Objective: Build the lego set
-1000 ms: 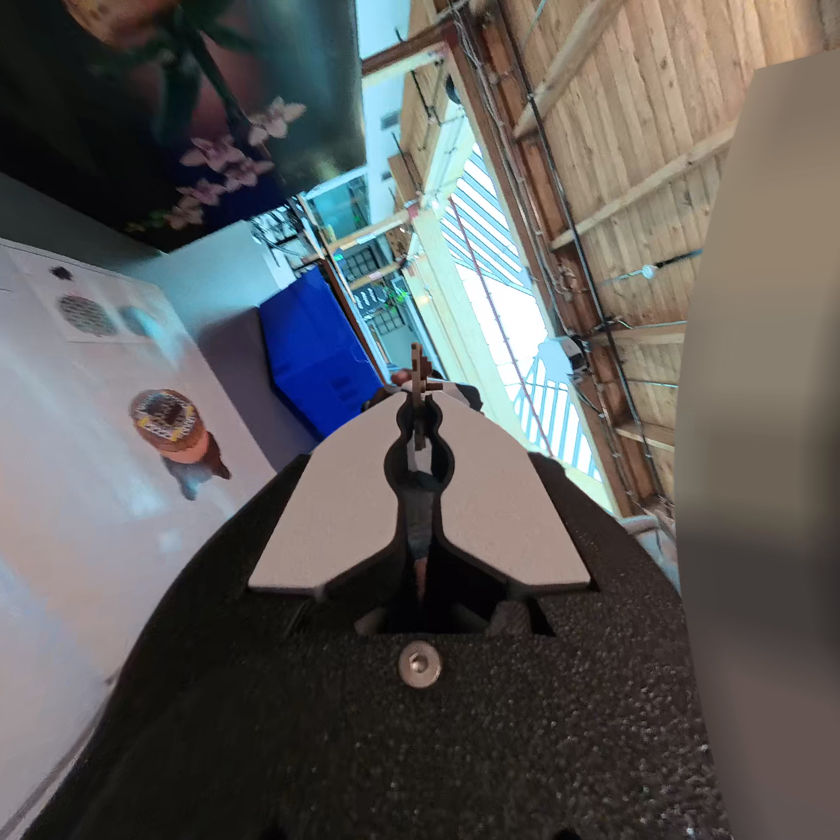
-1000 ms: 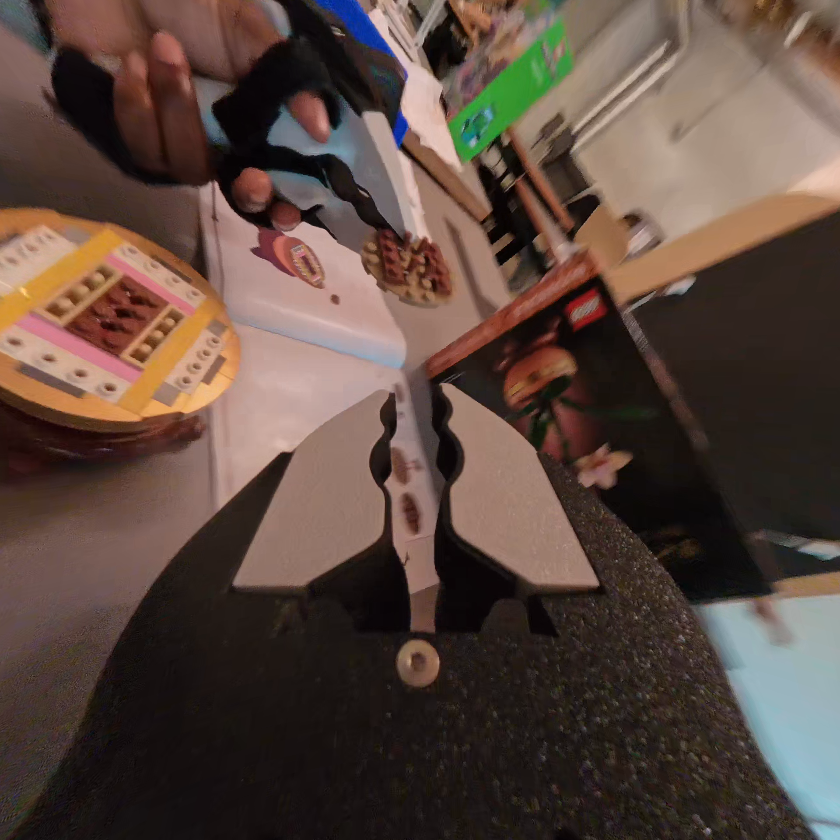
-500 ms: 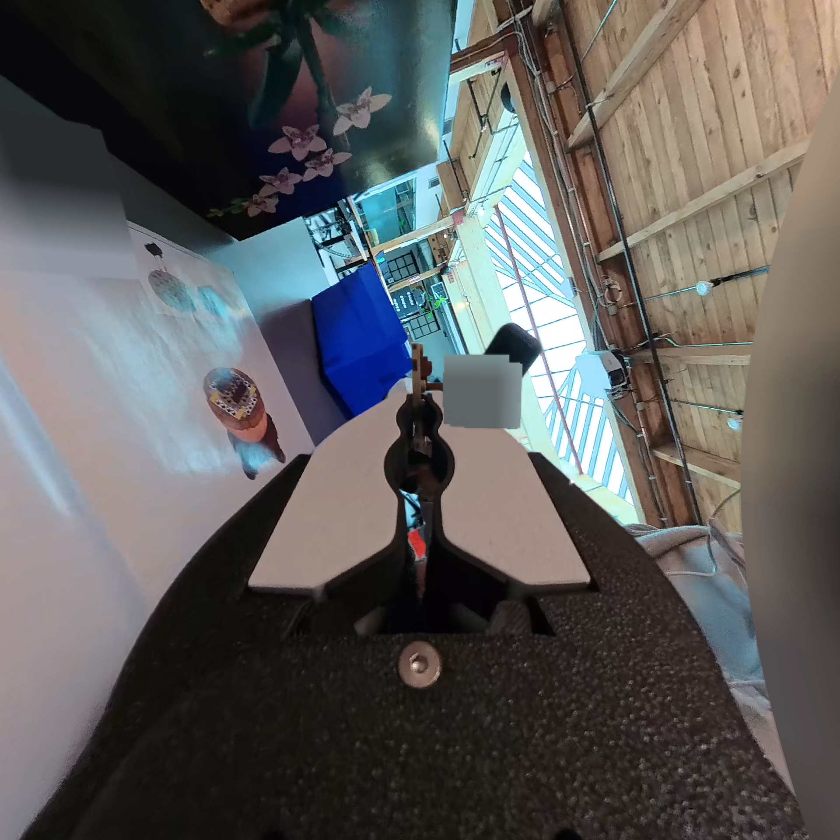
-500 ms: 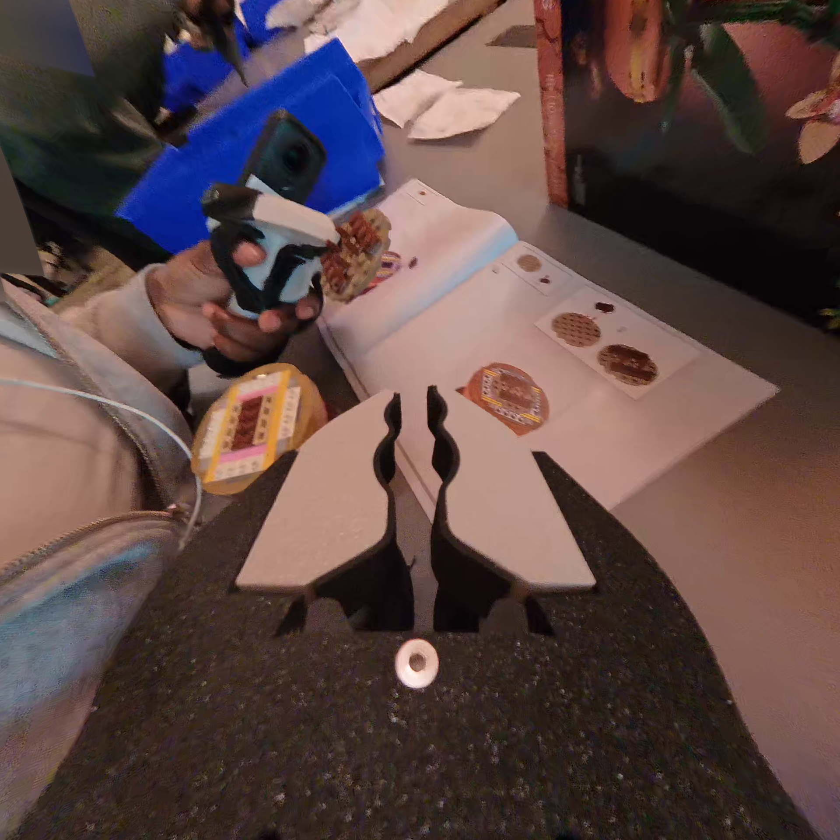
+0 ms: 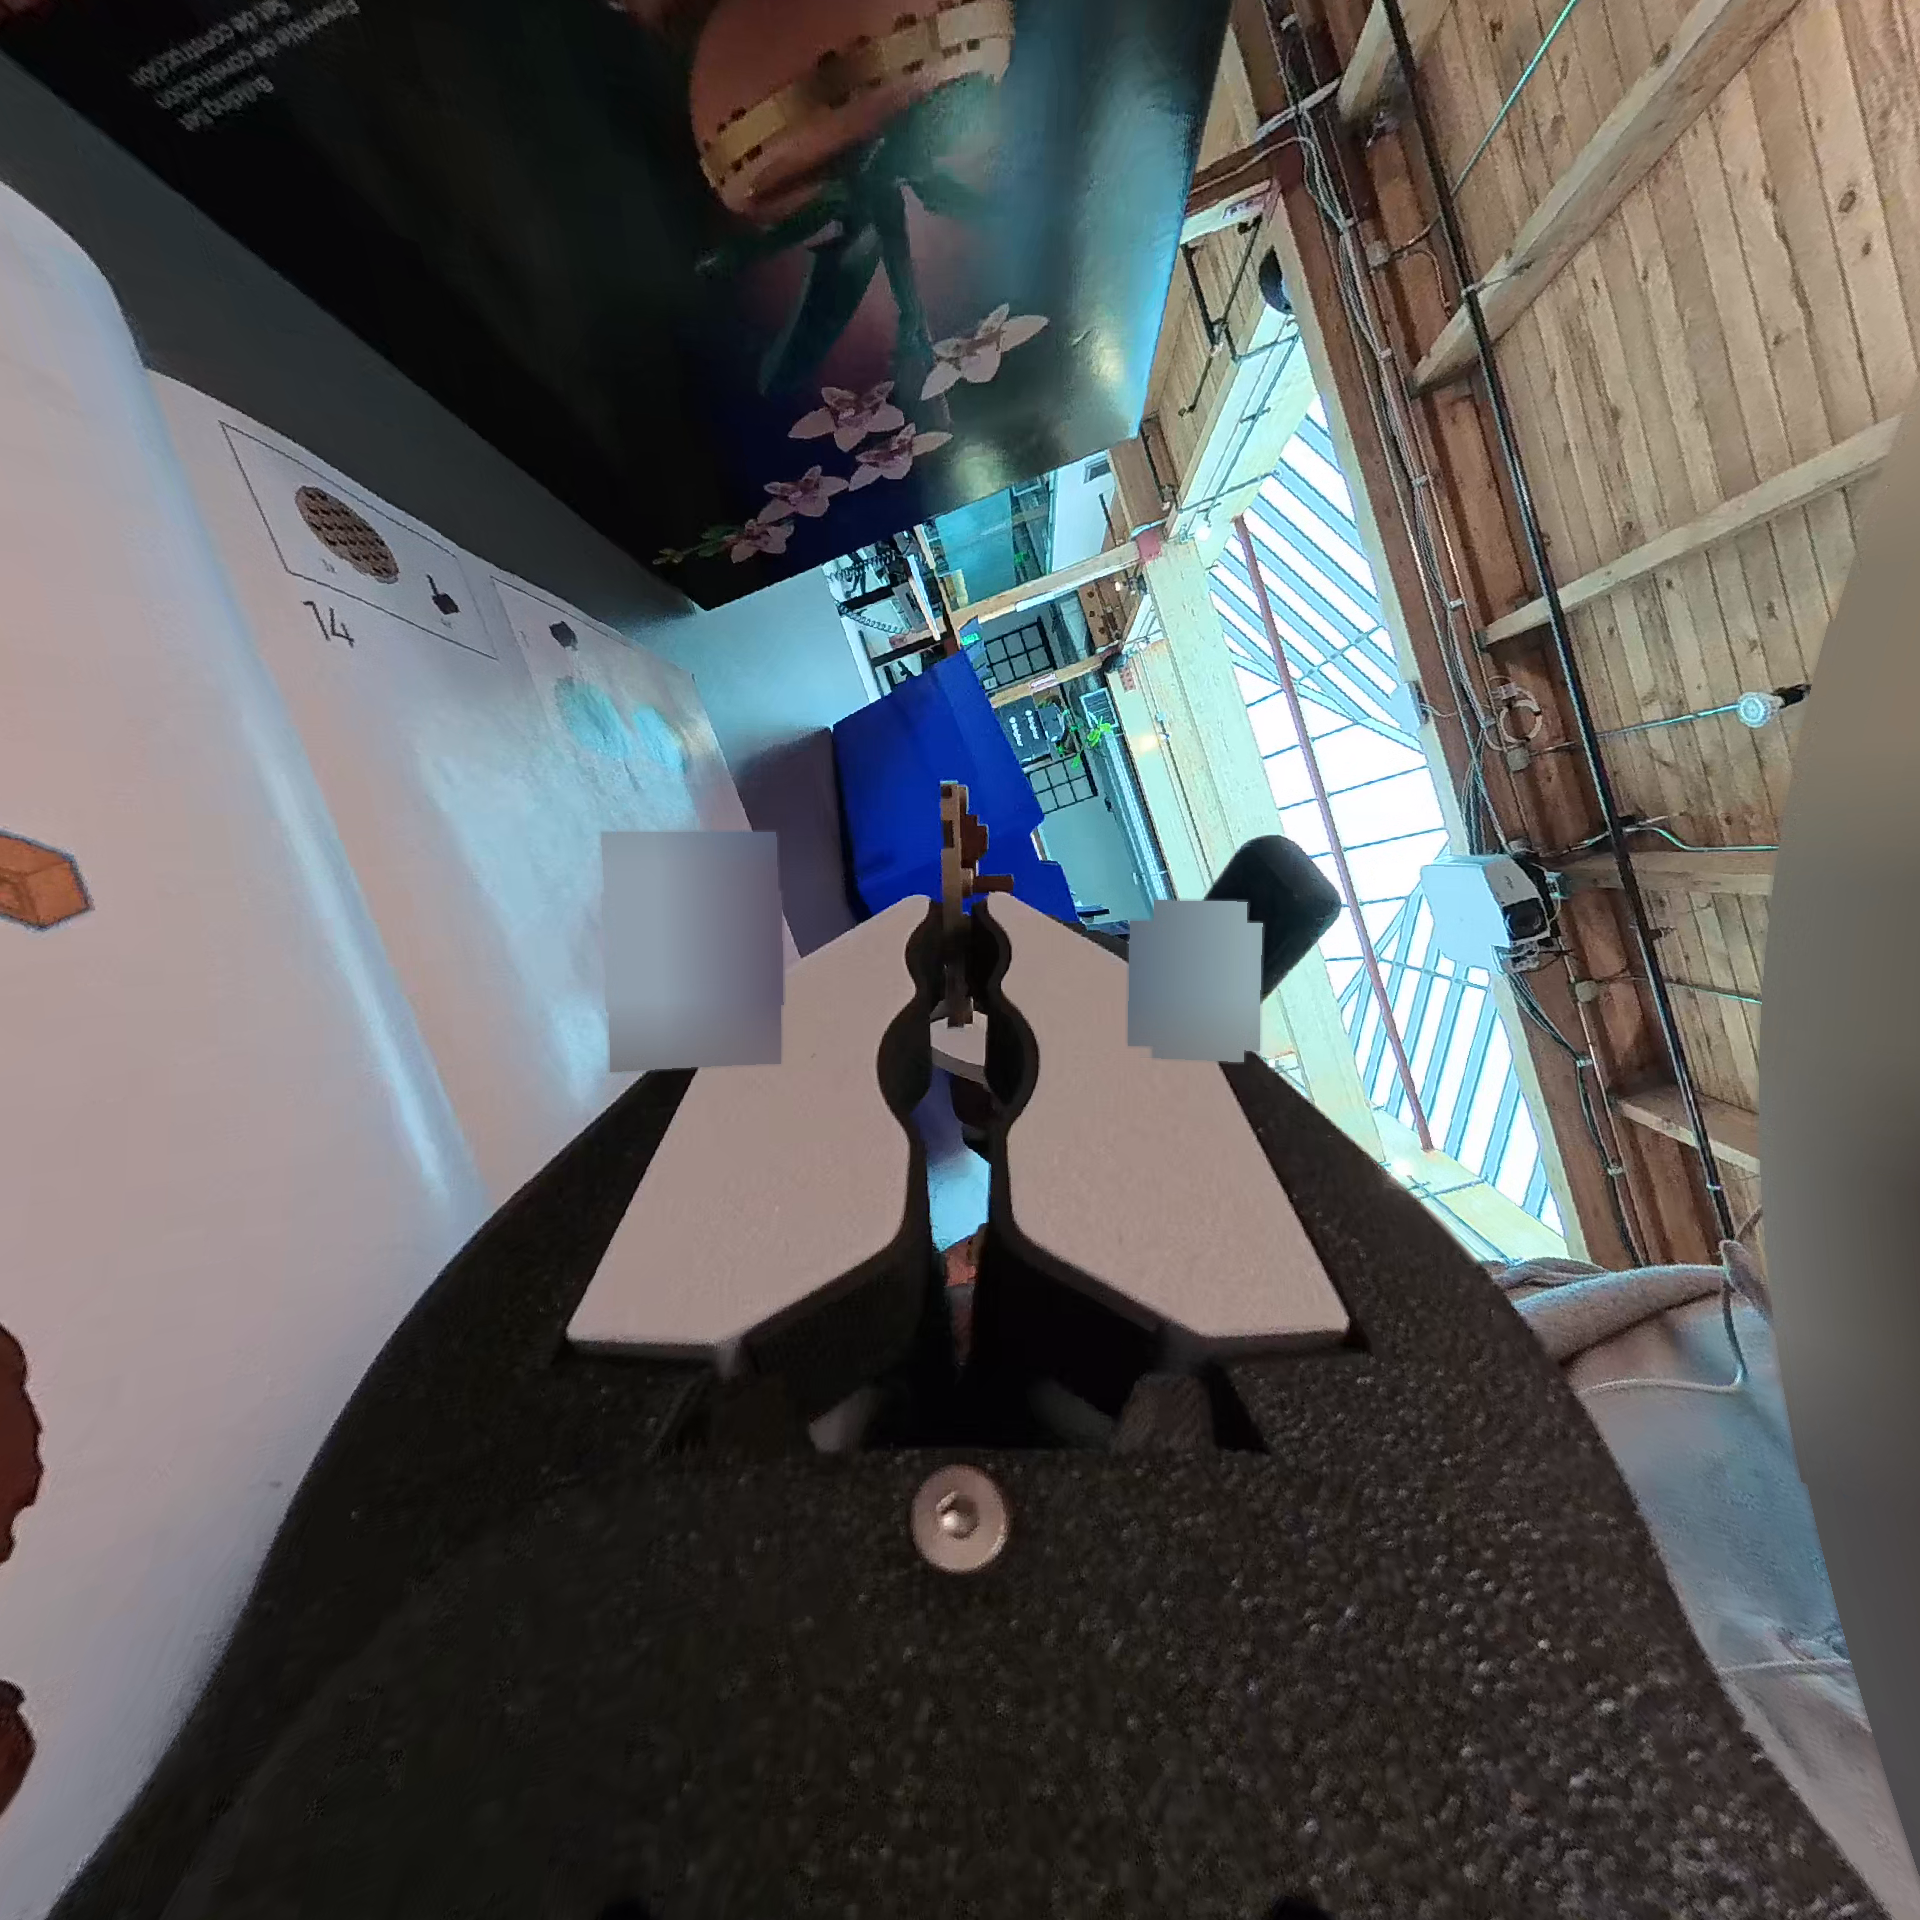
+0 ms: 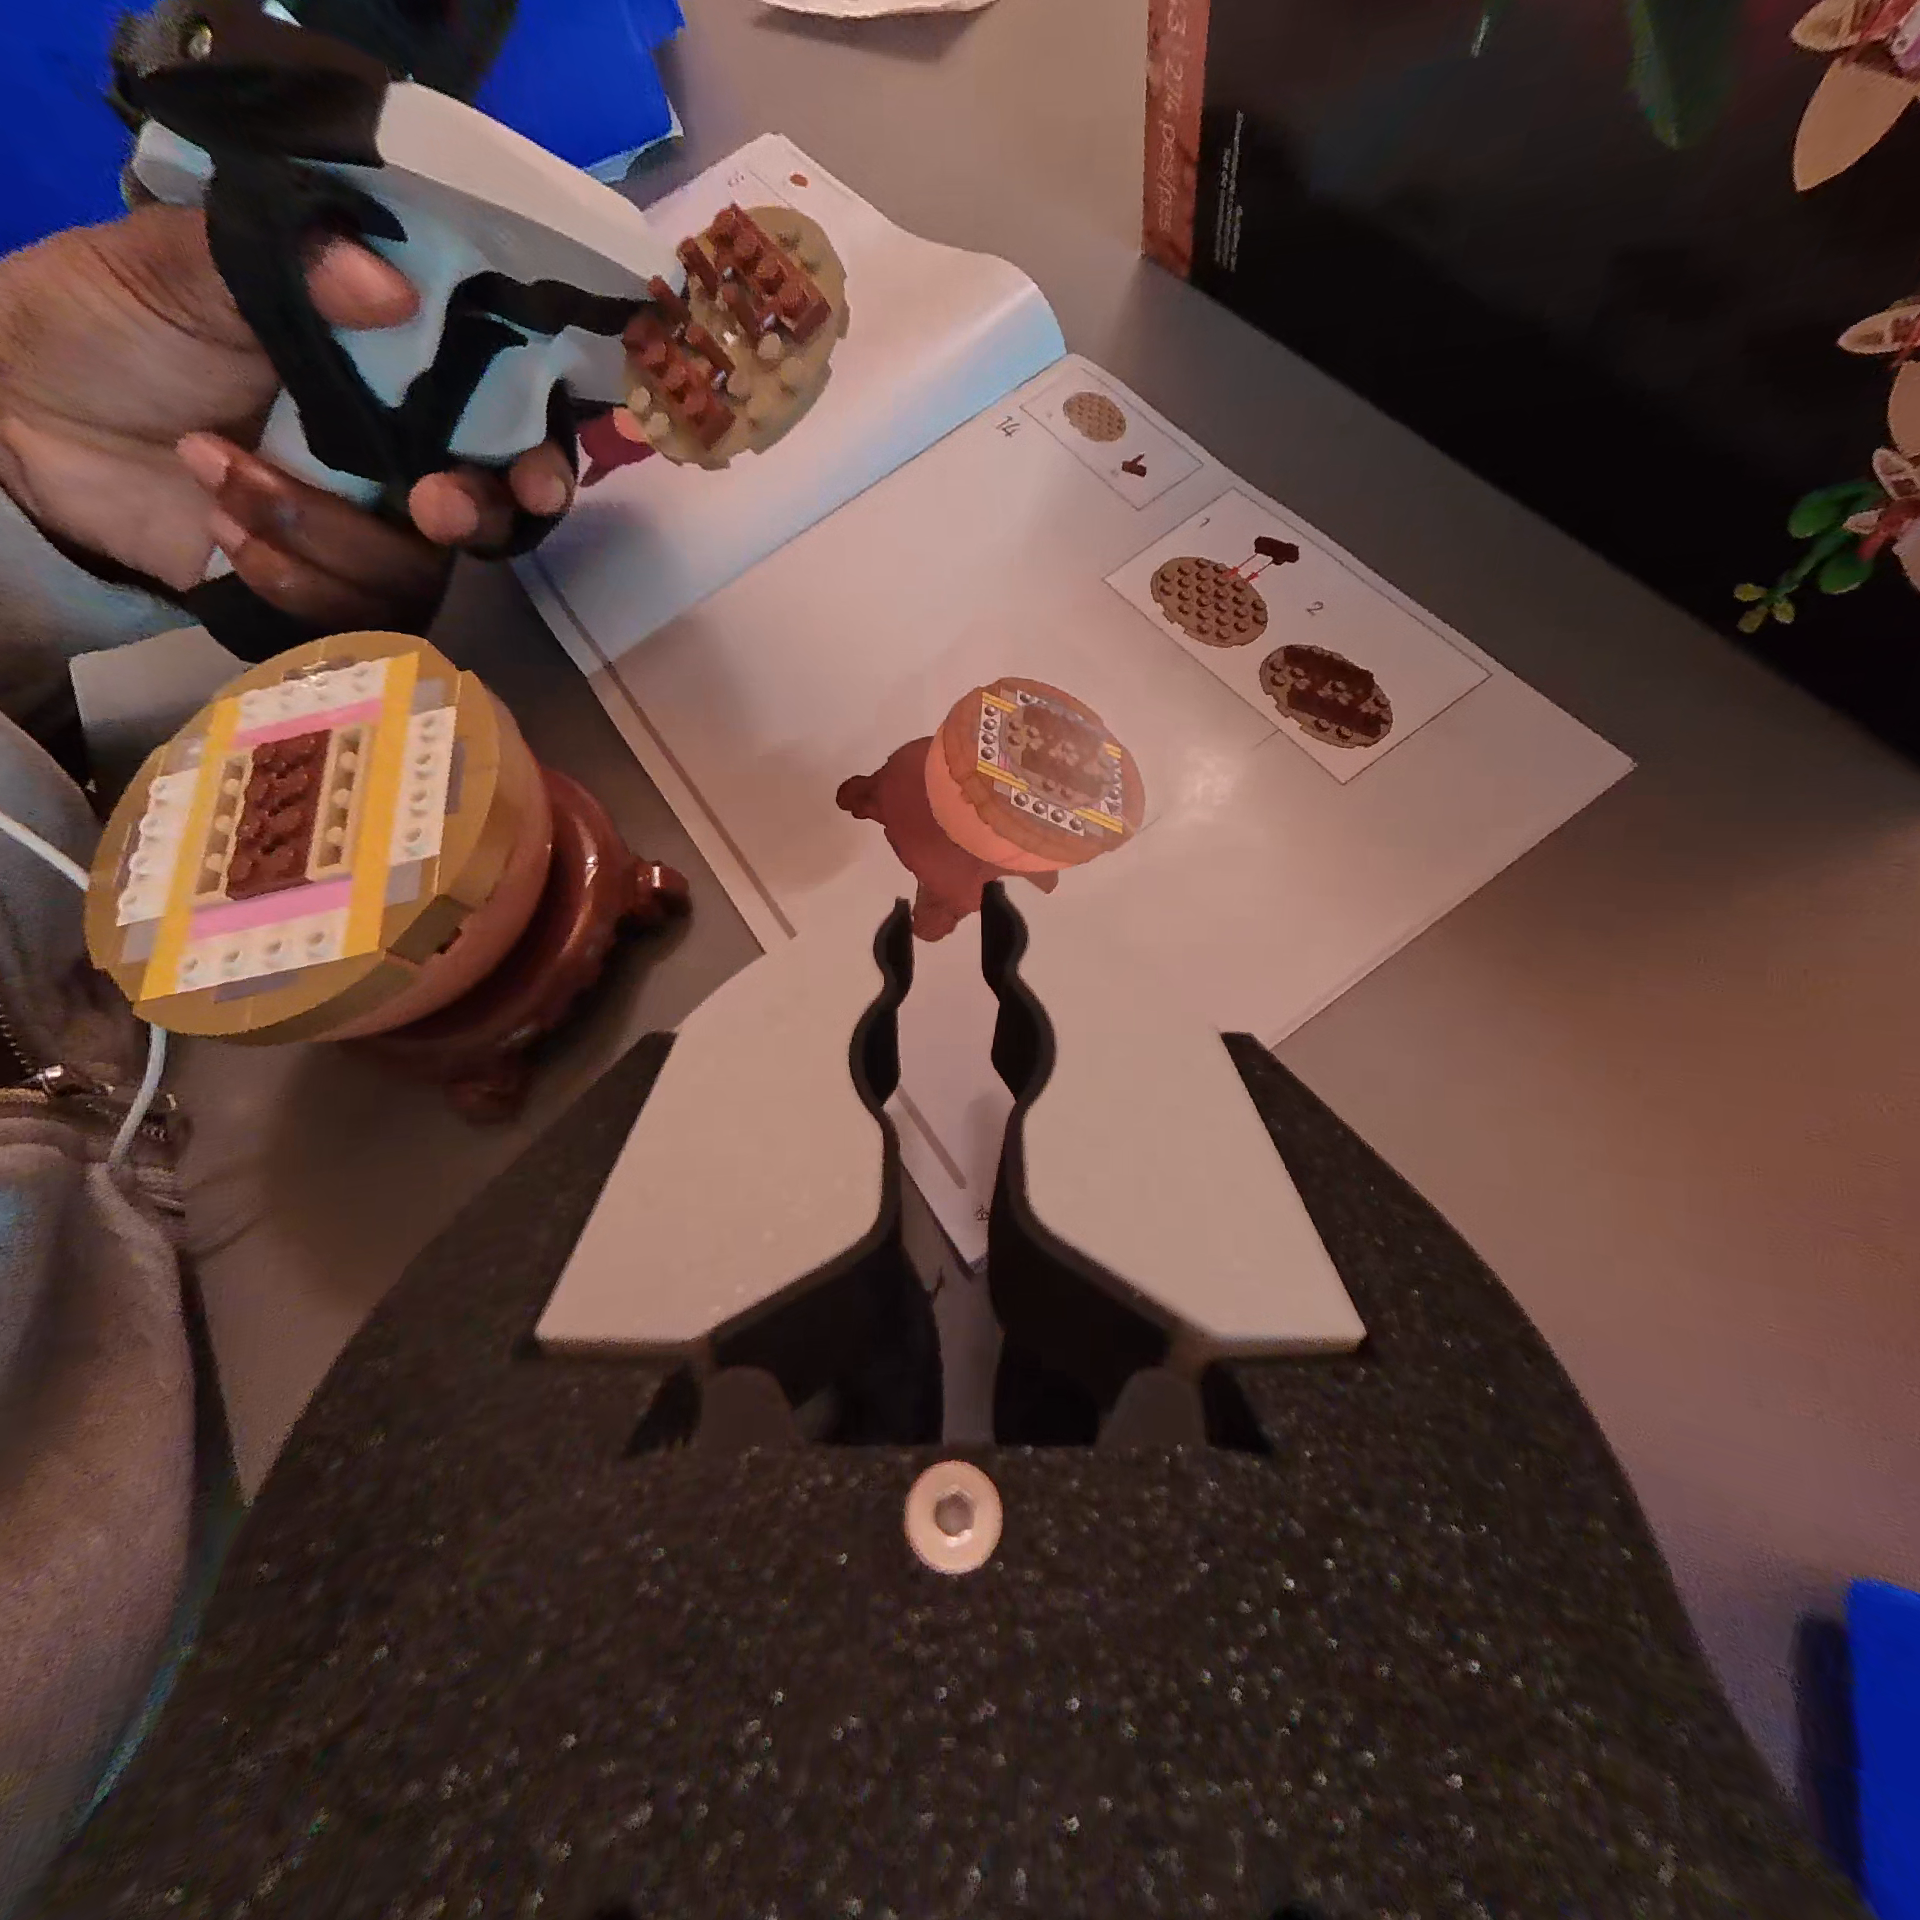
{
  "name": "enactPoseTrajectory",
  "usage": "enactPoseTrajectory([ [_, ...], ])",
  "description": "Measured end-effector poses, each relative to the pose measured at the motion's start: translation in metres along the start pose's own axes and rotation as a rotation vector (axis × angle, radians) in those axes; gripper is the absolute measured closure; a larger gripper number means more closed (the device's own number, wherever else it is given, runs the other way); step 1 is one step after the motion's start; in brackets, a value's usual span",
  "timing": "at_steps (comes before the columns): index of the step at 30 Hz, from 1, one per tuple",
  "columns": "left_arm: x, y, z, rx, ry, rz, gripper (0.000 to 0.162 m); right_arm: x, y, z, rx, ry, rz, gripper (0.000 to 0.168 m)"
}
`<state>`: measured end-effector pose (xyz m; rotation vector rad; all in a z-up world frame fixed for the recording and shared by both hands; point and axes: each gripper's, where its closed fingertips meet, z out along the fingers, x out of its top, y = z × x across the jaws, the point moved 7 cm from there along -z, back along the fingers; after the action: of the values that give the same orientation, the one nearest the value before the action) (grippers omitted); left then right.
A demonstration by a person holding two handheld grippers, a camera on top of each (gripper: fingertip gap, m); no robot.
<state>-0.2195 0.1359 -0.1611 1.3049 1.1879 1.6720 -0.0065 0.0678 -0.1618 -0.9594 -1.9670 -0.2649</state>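
Right wrist view: left tongs (image 6: 649, 296) clamped on round studded plate (image 6: 738, 332), right tongs (image 6: 940, 920) apart above number-marked instruction booklet (image 6: 1195, 831).

Grey tabletop (image 6: 1558, 1039) and what lay on it

In front of you the open instruction booklet (image 6: 1039, 665) lay flat on the tabletop, its pages showing drawings of the round build. Just beside its left edge stood the round pot model (image 6: 301, 831), brown feet on the surface, studded top tilted toward you. The dark set box (image 6: 1507, 208) stood upright behind the booklet, and a blue bin (image 6: 582, 73) sat at the far left.
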Motion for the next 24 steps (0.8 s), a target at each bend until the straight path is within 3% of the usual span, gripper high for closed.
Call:
enactPoseTrajectory([
  [24,-0.0077,-0.0077,-0.0057,-0.02,-0.022,-0.053,0.158,0.0079,-0.01,0.0062,0.023,0.061,-0.075,0.154],
])
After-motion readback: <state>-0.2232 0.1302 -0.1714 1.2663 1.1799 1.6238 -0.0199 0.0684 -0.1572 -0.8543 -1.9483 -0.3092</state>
